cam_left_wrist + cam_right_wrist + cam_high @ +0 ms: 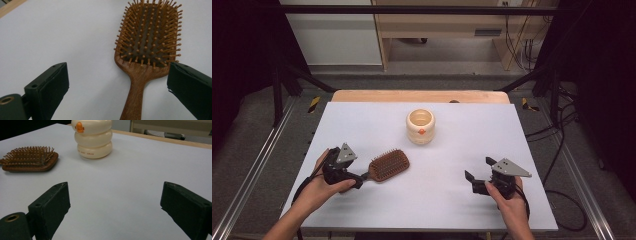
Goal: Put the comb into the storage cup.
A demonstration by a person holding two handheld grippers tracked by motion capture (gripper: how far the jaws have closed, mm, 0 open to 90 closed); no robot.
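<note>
One wooden paddle hairbrush (147, 42), bristles up, flat on our table (377, 125); left gripper (117, 82) wide, straddling its handle; right gripper (115, 205) wide, empty.

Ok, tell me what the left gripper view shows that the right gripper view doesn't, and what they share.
Left gripper view alone: the hairbrush's wooden handle running between its open jaws, close to the right one, bristles facing up.

Right gripper view alone: the cream ribbed pot with an orange mark, standing beyond the brush, and the table's wooden edge.

Both: the hairbrush lying on the white table, and a pair of black jaws spread wide with nothing gripped.
</note>
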